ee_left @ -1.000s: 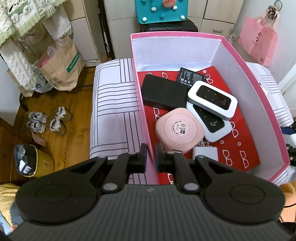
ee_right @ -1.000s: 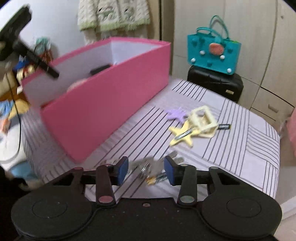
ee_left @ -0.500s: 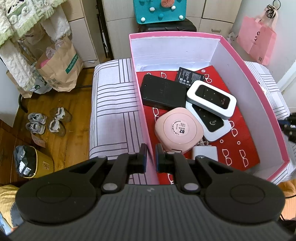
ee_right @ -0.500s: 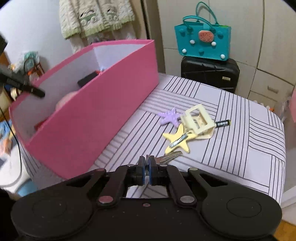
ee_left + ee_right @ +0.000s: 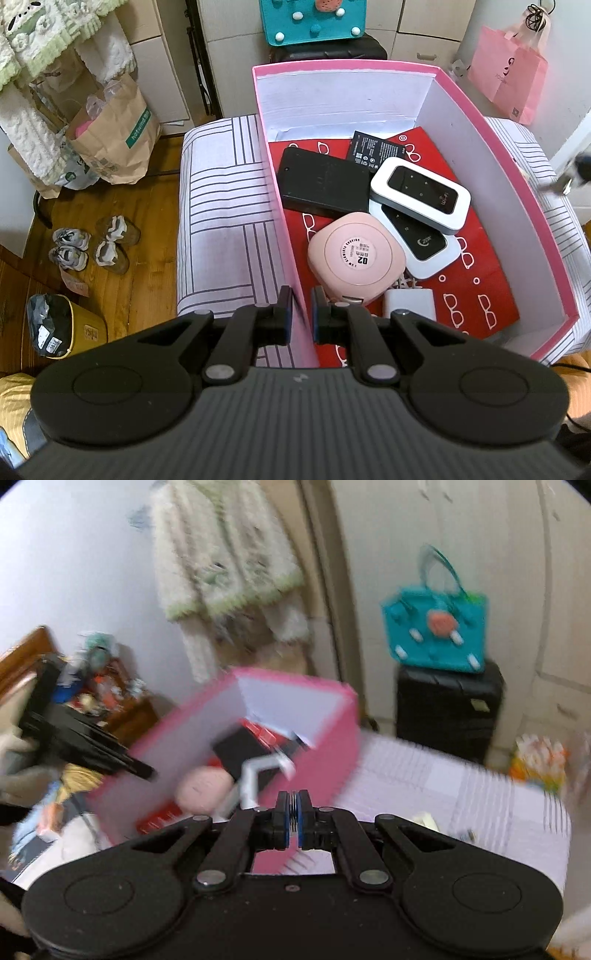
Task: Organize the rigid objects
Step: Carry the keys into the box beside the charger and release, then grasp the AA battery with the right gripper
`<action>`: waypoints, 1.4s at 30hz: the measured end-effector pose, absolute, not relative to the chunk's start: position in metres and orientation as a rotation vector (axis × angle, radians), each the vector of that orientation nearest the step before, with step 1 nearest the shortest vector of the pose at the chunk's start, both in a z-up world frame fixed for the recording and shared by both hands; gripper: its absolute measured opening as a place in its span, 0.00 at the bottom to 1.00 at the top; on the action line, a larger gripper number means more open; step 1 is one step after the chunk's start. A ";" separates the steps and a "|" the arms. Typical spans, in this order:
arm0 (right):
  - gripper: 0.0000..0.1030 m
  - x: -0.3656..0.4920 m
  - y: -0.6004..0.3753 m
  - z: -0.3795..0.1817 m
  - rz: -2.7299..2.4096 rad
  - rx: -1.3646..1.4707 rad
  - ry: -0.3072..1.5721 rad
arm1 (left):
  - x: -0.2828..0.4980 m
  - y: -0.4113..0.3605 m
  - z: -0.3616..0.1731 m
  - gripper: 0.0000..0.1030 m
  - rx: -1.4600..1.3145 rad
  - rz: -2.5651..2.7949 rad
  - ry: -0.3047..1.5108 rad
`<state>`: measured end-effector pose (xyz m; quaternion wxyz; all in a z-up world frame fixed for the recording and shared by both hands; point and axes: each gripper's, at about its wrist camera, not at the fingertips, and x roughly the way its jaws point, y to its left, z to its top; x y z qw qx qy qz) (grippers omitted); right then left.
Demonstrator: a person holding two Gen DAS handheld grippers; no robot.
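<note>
The open pink box (image 5: 280,221) stands on the striped bed. Inside it lie a black power bank (image 5: 325,184), two white wifi routers (image 5: 421,195), a pink rounded case (image 5: 356,256), a white charger (image 5: 408,304) and a black battery (image 5: 376,147). My left gripper (image 5: 298,295) is shut on the box's left wall near its front corner. In the blurred right wrist view my right gripper (image 5: 293,801) is shut on a small metal piece (image 5: 293,812), perhaps a key ring, in the air right of the pink box (image 5: 332,746). A silvery blur (image 5: 563,182) shows beyond the box's right wall.
The striped bed (image 5: 225,221) carries the box. A cream item (image 5: 424,819) lies on it behind my right fingers. A teal bag (image 5: 436,631) sits on a black suitcase (image 5: 447,709) beyond. Shoes (image 5: 92,243) and a paper bag (image 5: 114,136) are on the floor at the left.
My right gripper closed on the small metal piece on the bed, then rose and turned towards the box. The left gripper kept its hold on the wall.
</note>
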<state>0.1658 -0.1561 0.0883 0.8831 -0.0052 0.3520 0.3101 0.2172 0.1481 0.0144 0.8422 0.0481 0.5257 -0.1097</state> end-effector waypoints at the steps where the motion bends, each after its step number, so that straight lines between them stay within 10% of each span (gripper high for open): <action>1: 0.05 0.165 -0.150 0.097 0.671 -0.015 0.716 | 0.217 0.148 0.014 0.09 0.103 -0.233 1.110; 18: 0.11 0.195 -0.052 0.064 0.814 -0.135 0.974 | 0.222 0.145 0.012 0.10 0.165 -0.272 1.133; 42: 0.36 0.119 -0.180 0.017 0.251 -0.009 0.907 | 0.223 0.149 0.011 0.13 0.149 -0.321 1.121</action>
